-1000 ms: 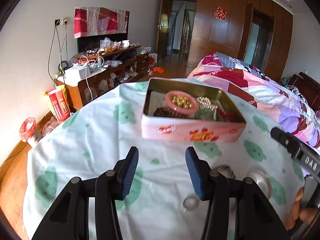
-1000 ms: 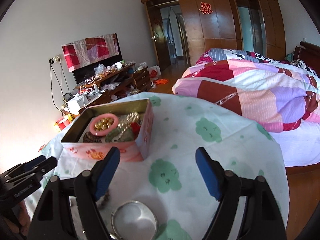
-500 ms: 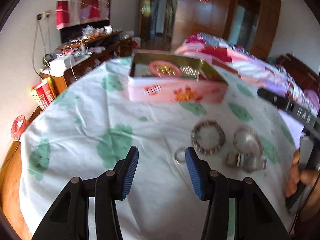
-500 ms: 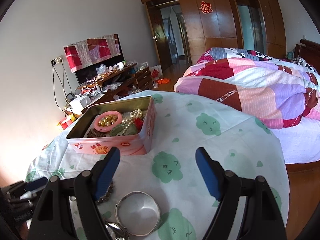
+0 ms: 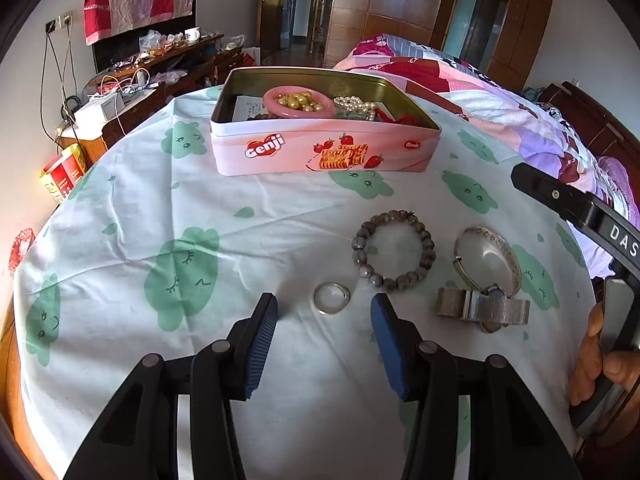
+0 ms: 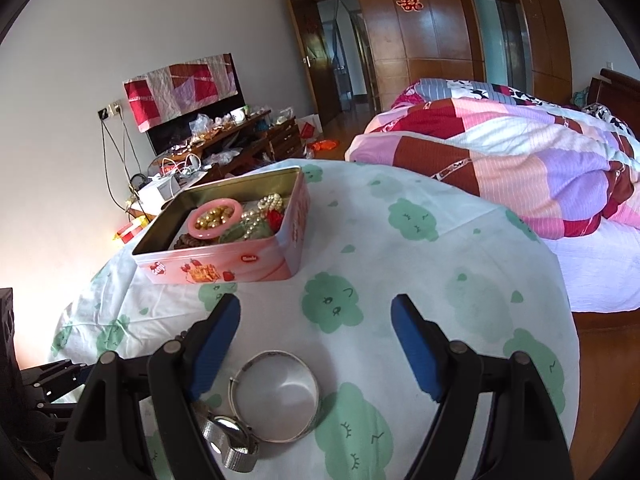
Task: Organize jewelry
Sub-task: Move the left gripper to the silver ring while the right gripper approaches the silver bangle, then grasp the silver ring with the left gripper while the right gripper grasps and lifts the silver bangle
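Silver shows in three of the loose pieces on the table [image 5: 120, 208], which wears a white cloth with green cloud faces. In the left wrist view, the left gripper [image 5: 324, 316] points down at the cloth with its blue fingers [image 5: 262, 344] parted and nothing between the pads; the small silver ring [image 5: 331, 298] lies on the cloth just beyond the gap between the tips, touching neither. At 2 o'clock from the ring sits the grey bead bracelet [image 5: 394, 250], and at 3 o'clock from that the silver bangle [image 5: 490, 258], with the mesh-strap watch [image 5: 482, 312] touching its near edge. The pink biscuit tin [image 5: 320, 152] stands open at 12 o'clock, well apart from these, holding a pink bangle [image 5: 298, 102], gold beads and pearls.

In the right wrist view, the right gripper [image 6: 316, 344] hangs above the cloth, its fingers [image 6: 416, 356] spread wide and empty. The bangle lies below, nearer the left-side finger, and the tin sits at 11 o'clock.
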The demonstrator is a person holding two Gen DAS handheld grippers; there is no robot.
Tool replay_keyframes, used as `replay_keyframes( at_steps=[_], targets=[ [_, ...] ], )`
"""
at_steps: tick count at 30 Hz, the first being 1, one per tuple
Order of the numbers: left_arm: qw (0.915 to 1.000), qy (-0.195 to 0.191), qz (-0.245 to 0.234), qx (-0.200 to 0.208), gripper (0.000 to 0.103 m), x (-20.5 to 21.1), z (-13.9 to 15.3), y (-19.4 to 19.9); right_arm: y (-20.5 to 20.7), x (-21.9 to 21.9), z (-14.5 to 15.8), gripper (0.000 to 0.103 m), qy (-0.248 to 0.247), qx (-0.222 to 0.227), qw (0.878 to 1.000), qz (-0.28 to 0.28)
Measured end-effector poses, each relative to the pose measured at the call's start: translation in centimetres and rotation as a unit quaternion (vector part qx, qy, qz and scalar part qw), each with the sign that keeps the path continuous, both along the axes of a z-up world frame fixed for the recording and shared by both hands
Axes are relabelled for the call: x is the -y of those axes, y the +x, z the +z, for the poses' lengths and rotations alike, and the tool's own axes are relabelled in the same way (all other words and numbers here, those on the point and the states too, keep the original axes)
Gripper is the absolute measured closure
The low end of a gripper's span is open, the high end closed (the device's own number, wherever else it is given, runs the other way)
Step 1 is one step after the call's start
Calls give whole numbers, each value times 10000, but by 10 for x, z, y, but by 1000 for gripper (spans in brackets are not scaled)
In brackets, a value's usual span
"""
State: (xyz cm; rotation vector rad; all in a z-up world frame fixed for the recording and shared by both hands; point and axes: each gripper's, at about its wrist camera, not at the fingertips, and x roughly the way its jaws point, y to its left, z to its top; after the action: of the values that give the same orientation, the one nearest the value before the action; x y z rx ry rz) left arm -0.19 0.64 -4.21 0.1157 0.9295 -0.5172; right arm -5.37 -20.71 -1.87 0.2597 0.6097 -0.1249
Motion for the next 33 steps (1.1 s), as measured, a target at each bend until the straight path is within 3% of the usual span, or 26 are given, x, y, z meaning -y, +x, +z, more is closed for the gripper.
replay_keyframes(
  at_steps=[5,11,19,28,30,33],
  targets=[
    [9999,137,9,26,59,4,0,2,1,3,-1,22,79,-28,10000,-32],
    [9997,237,1,71,82,7,0,3,2,5,-3,22,109,-75,9999,-60],
    [10000,73,-23,61,83,3,2,0,1,11,-5,22,283,-64,9995,-119],
    [9961,-273,401,732,83,-18,23,-14,3,33,-16,23,984,-194,9948,-172],
    [9954,-383,471,736,83,-22,24,-12,5,31,-17,40,1031,-288,9942,48],
    [9957,-397,533,648,83,-23,22,-7,9,20,-18,46,684,-625,9951,344]
  ],
)
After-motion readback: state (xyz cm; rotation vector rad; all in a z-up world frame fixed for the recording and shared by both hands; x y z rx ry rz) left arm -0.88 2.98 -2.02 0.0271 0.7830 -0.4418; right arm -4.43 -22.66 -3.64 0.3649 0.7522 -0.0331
